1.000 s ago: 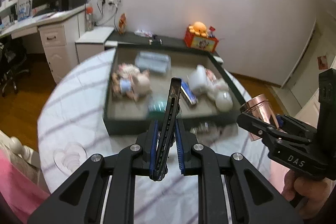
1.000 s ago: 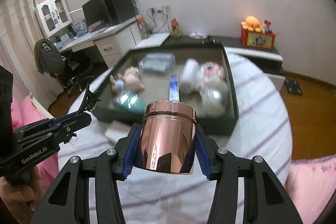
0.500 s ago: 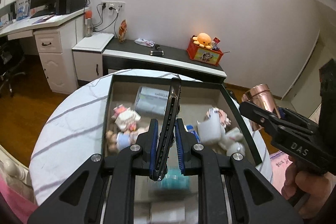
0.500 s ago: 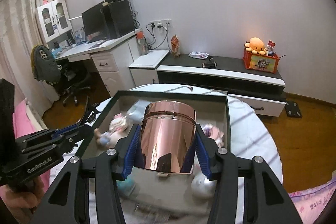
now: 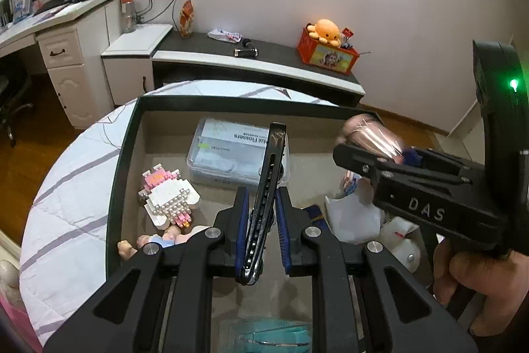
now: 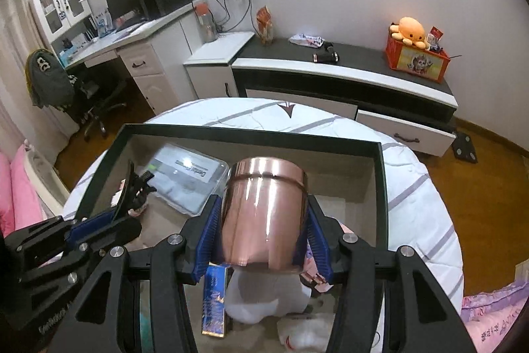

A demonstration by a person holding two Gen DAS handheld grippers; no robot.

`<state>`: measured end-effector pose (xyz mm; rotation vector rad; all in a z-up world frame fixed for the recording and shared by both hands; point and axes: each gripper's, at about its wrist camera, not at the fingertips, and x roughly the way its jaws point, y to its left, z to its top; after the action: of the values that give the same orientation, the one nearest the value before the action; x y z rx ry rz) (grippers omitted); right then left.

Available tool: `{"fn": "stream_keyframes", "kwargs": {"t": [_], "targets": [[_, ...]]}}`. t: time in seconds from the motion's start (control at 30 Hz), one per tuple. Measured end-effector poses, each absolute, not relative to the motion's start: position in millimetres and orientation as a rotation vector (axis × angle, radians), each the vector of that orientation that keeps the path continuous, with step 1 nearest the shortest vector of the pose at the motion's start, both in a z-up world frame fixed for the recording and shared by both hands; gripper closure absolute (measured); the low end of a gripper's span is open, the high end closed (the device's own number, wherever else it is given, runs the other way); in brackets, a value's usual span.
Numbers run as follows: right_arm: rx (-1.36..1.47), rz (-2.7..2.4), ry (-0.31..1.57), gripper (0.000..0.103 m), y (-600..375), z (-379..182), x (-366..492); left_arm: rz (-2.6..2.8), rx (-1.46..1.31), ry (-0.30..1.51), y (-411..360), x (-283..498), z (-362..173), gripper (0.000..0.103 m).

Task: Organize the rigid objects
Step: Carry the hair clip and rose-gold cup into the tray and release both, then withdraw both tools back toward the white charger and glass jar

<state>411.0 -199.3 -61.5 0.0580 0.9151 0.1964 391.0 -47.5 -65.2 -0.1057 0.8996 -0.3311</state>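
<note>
Copper-toned canister [image 6: 264, 214]: polished, mirror-glossy metal. Gripper pads [image 6: 206, 240]: ribbed blue. Floss box [image 5: 236, 154]: clear glossy plastic, paper label. Tray [image 6: 251, 134]: dark matt rim. Tablecloth [image 6: 420, 197]: quilted white cloth. Floor [image 5: 29, 134]: glossy wood.

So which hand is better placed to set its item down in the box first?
Probably the right. Its gripper holds the copper tin over the bare back-right floor of the box. The left gripper has the black knife above the flosser case.
</note>
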Motion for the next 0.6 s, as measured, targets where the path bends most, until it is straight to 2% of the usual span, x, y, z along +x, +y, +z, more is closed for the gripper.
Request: {"fn": "stream_keyframes", "kwargs": {"t": [0.03, 0.1, 0.13, 0.17, 0.23, 0.3, 0.37, 0.43, 0.47, 0.5, 0.6], "targets": [[0.06, 0.192, 0.918, 0.052, -200.1, -61.7, 411.9, -0.327, -0.099, 0.898, -48.4, 389.3, -65.1, 0.086], [0.074, 0.185, 0.921, 0.052, -202.8, -62.5, 412.4, -0.318, -0.084, 0.893, -49.0, 385.9, -63.4, 0.078], [0.079, 0.183, 0.923, 0.048, -204.1, -63.1, 412.0, -0.309, -0.079, 0.887, -48.8, 384.0, -61.9, 0.062], [0.085, 0.183, 0.923, 0.044, -203.9, -63.0, 411.9, -0.296, -0.075, 0.876, -47.9, 380.4, -59.5, 0.042], [0.097, 0.183, 0.92, 0.03, -205.1, -62.0, 409.1, -0.275, -0.071, 0.842, -44.4, 372.3, -53.0, 0.025], [0.112, 0.184, 0.904, 0.022, -207.3, -58.0, 404.0, -0.263, -0.065, 0.82, -40.4, 364.2, -46.3, 0.02], [0.12, 0.18, 0.882, 0.02, -208.1, -51.9, 395.7, -0.251, -0.063, 0.811, -37.4, 357.6, -40.8, 0.008], [0.127, 0.174, 0.862, 0.014, -208.1, -45.1, 387.1, -0.243, -0.057, 0.793, -33.3, 348.9, -33.2, 0.002], [0.125, 0.165, 0.851, 0.009, -207.9, -41.5, 381.1, -0.238, -0.053, 0.786, -32.1, 344.2, -30.3, 0.0], [0.122, 0.155, 0.842, 0.0, -207.7, -38.8, 376.0, -0.228, -0.046, 0.777, -30.5, 338.1, -26.3, 0.0], [0.134, 0.147, 0.805, 0.0, -207.6, -28.4, 357.4, -0.2, -0.029, 0.763, -27.1, 321.9, -17.2, 0.0]]}}
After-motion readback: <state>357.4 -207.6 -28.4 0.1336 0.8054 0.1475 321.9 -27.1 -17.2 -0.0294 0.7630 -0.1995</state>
